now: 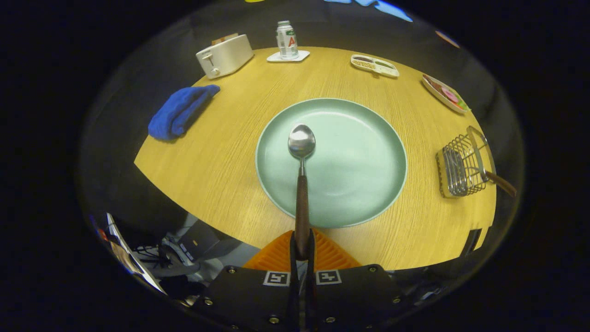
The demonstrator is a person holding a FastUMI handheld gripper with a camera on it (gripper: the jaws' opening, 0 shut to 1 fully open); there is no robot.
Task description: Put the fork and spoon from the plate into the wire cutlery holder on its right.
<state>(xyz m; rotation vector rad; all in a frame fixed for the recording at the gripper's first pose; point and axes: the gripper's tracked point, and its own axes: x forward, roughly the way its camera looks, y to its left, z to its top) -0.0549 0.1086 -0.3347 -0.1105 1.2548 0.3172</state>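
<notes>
From the gripper view, the gripper (302, 251) has its two fingers closed tight on the brown handle end of the spoon (302, 184), so the spoon sticks straight ahead of them with its bowl out over the green plate (368, 184). It looks lifted clear of the plate rather than lying on it, likely so it can be carried sideways. The wire cutlery holder (463, 170) stands well off to the right of the fingers on the wooden table (216, 166), a brown-handled piece already poking out of it, probably the fork (500, 182). I judge the spoon's trip to the holder is what remains.
</notes>
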